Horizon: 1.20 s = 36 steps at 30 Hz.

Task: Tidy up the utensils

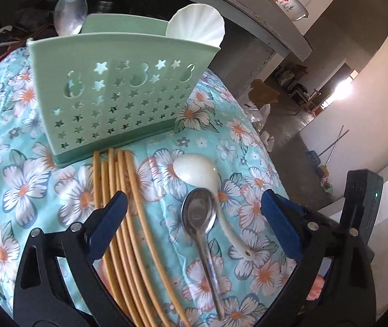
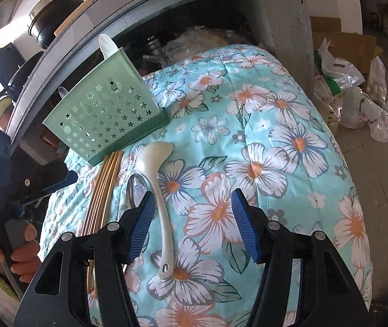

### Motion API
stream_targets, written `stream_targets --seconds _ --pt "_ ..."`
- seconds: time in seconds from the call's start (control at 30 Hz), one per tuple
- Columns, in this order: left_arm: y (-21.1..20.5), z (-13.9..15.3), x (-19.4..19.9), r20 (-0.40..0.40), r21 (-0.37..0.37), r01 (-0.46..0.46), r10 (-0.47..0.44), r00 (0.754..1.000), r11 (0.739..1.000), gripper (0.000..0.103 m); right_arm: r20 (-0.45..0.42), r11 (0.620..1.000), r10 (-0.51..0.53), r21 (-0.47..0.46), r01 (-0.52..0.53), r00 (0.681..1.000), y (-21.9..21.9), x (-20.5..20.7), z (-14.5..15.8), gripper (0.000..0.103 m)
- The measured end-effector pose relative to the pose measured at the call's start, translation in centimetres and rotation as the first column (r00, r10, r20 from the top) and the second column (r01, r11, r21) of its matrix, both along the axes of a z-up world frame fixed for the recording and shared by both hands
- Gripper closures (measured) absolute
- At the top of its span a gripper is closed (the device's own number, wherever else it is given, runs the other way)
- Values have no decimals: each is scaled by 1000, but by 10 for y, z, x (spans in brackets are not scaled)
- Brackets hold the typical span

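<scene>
My left gripper point(image 1: 194, 204) stands wide open with nothing in it, its blue pads point(image 1: 283, 226) well apart over the flowered cloth point(image 1: 24, 190). Between them, down on the cloth, lie a steel spoon point(image 1: 200, 218) and a white spoon point(image 1: 196, 170). The steel one lies bowl up, its handle running toward me. The white one lies bowl down, just past the steel spoon's bowl, and its handle curves off to the right beside it. The two look to be touching where the bowls meet. To their left a bundle of chopsticks point(image 1: 128, 218) lies lengthwise, passing under my left finger, with the far tips against the foot of the green holder point(image 1: 117, 92). The holder stands upright on the cloth beyond them, star holes across its front. A metal ladle point(image 1: 69, 13) sticks up from its left end and a white scalloped scoop point(image 1: 196, 24) from its right end.

My right gripper point(image 2: 192, 223) is partly open and also holds nothing. In its view the white spoon's point(image 2: 157, 190) handle runs between the pads point(image 2: 244, 223), close to the left pad, but neither pad presses on it. The steel spoon's point(image 2: 136, 190) bowl shows just left of that pad, and the chopsticks point(image 2: 104, 190) lie further left, reaching the holder point(image 2: 104, 117). My left hand point(image 2: 23, 253) shows at the far left edge, wrapped round its gripper's handle.
</scene>
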<state>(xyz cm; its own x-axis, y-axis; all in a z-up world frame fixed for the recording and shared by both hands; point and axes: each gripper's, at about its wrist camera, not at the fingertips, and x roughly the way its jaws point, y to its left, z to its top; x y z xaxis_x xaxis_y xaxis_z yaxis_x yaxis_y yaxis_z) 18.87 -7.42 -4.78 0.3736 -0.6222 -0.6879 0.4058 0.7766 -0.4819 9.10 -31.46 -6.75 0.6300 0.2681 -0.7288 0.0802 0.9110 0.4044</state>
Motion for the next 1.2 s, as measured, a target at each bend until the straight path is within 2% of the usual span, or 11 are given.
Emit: stream_targets --seconds 0.1,0.2,0.27,0.43,0.67,0.8,0.87,0.93,1.03,1.2 --pt "-15 -12 22 -108 -38 25 -29 994 999 8 1 1000 4 14 -4 1000 -1 1 -2 46" --pt "-23 -31 43 -247 -95 -4 -20 969 995 8 1 1000 5 20 -5 1000 -2 0 -4 46" --pt "-23 -41 52 -307 -133 -39 -4 952 990 10 0 1000 1 30 -1 1000 -5 0 -7 46" --pt "-28 -57 67 -403 -171 -75 0 915 982 36 -5 999 -3 54 3 1000 -10 1 -12 46" --pt "-30 -80 85 -486 -151 -154 62 871 977 54 9 998 1 70 -2 1000 -11 3 -11 46" --pt "-31 -84 89 -507 -159 -182 78 858 970 65 9 997 -5 81 4 1000 -15 4 -13 46" --pt "-32 -86 89 -517 -182 -190 70 853 965 68 7 996 -10 88 10 1000 -17 4 -14 46" --pt "-34 -88 89 -532 -224 -197 50 845 955 76 8 996 -15 92 14 1000 -19 3 -15 46" --pt "-36 -92 88 -561 -299 -209 6 828 931 83 12 995 -23 95 22 1000 -23 3 -15 46" --pt "-55 -90 84 -542 -291 -175 -11 840 941 83 12 995 -34 100 32 999 -26 2 -16 46"
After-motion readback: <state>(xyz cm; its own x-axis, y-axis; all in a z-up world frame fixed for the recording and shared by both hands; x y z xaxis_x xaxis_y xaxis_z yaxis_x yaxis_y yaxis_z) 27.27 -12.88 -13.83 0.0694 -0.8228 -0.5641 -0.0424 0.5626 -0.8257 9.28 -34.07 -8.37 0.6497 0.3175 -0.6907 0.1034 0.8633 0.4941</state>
